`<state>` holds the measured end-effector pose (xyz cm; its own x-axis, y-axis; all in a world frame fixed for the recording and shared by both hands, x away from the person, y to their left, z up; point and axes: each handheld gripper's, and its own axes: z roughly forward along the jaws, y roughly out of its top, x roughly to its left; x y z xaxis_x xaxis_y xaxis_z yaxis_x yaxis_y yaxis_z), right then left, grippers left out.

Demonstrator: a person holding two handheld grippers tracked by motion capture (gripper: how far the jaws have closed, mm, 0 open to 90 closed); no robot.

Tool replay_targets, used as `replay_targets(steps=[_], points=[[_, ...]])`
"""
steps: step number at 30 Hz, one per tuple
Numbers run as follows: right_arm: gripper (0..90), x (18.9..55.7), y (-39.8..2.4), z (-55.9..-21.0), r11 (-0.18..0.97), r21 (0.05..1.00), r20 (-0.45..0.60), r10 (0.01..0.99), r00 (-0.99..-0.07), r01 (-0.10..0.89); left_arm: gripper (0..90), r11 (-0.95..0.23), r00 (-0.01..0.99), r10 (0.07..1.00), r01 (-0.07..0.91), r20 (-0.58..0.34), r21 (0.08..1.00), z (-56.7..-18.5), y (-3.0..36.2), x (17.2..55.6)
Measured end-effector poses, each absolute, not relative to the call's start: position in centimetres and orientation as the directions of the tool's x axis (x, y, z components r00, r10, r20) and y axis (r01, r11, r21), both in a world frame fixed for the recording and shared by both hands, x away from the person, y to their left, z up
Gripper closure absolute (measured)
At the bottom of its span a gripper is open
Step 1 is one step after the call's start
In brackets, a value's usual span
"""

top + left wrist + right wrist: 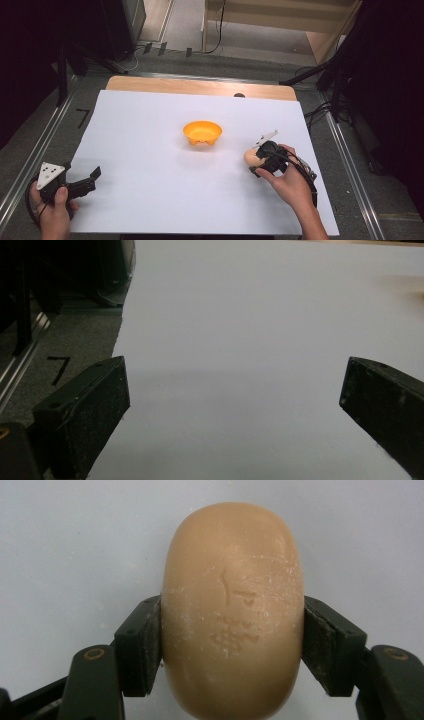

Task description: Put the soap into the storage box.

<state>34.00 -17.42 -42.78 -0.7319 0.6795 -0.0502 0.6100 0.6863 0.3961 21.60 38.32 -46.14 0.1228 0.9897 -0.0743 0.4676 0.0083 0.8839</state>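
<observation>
A white sheet (150, 165) is spread over the table, and an orange bowl (202, 133) is set near its middle. The left gripper (86, 183) is held at the near left corner, jaws wide apart and empty. The right gripper (260, 159) is closed on a tan soap (232, 610), which is pinched across its short sides, its long axis running along the jaws. The bowl lies up and to the left of the soap, well apart; the right hand (290, 182) is judged the nearer to it.
</observation>
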Motion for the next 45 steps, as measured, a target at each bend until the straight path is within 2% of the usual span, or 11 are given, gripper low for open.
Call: replay_targets(steps=[30, 45], points=[[33.2, 36.0, -15.9, -40.3, 0.751, 0.408, -0.06, 0.589, -0.806, 0.519, 0.5, 0.0, 0.121, 0.991, 0.477, -0.065, 0.879, -46.1, 38.2, 21.7], [33.2, 38.0, -13.8, -38.4, 0.81, 0.439, -0.091, 0.47, -0.878, 0.388, 0.5, 0.001, 0.123, 0.99, 0.475, -0.068, 0.88, -46.1, 38.3, 21.7]])
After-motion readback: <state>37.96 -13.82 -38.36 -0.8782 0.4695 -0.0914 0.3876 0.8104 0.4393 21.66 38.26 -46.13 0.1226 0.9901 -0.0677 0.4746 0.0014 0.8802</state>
